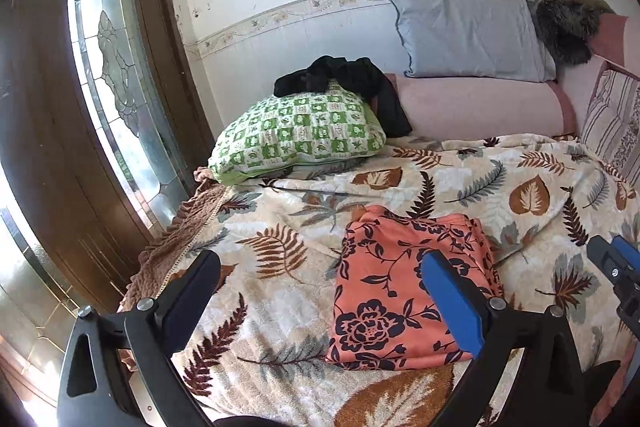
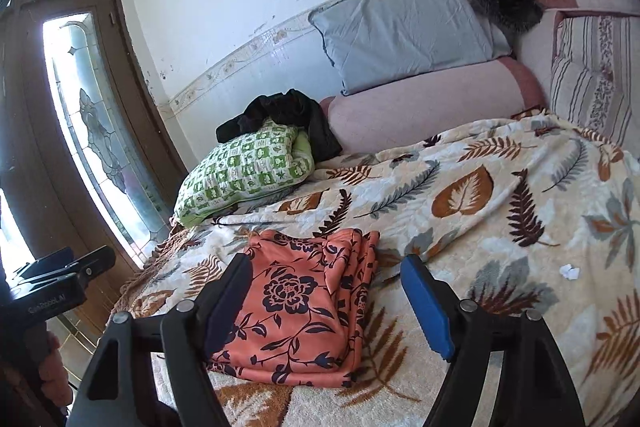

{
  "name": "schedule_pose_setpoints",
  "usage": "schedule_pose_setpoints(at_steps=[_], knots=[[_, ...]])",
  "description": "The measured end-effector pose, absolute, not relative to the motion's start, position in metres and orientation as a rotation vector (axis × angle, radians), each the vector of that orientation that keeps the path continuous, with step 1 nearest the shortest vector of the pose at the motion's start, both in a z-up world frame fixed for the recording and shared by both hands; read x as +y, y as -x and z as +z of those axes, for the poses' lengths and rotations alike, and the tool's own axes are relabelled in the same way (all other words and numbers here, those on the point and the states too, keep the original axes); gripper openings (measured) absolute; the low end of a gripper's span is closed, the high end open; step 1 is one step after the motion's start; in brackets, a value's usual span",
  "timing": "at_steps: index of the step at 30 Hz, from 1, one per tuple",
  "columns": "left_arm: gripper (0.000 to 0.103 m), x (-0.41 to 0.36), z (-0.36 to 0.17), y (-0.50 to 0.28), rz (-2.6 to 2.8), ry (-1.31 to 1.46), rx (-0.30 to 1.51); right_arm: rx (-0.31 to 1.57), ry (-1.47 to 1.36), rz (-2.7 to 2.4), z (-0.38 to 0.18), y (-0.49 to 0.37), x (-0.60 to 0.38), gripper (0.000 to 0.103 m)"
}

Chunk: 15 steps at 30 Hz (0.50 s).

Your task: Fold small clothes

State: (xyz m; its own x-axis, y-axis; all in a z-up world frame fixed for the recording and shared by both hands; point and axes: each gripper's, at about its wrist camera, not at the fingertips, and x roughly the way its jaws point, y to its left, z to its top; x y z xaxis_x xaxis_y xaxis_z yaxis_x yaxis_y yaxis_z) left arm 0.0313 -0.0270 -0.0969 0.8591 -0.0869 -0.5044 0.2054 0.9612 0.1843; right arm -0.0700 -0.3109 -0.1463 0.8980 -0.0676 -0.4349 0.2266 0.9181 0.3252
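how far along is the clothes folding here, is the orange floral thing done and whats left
Done: the orange floral garment lies folded in a neat rectangle on the leaf-print blanket. In hand: nothing; the left gripper and right gripper both stand open above it, empty. Possibly left: a crumpled black garment sits unfolded on the green checked pillow.

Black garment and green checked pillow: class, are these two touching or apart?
Touching. In the left wrist view the black garment lies draped across the top of the green checked pillow, with no gap between them; the right wrist view agrees.
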Motion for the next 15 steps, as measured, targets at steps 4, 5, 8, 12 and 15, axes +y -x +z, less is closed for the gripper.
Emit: schedule_pose_setpoints(at_steps=[4,5,8,12,15], knots=[[0.1,-0.019,-0.084,-0.026,-0.174,-0.231,0.508,0.408,-0.328,-0.195,-0.118,0.076,-0.294,0.082],[0.1,-0.016,-0.08,-0.024,-0.173,-0.222,0.498,0.406,-0.316,-0.202,-0.112,0.077,-0.29,0.083],[0.1,-0.005,-0.068,-0.019,-0.159,-0.188,0.467,0.406,-0.276,-0.222,-0.098,0.076,-0.277,0.083],[0.1,0.01,-0.052,-0.017,-0.162,-0.146,0.446,0.424,-0.253,-0.221,-0.09,0.074,-0.264,0.083],[0.101,0.02,-0.044,-0.014,-0.142,-0.116,0.422,0.425,-0.245,-0.203,-0.088,0.073,-0.256,0.083]])
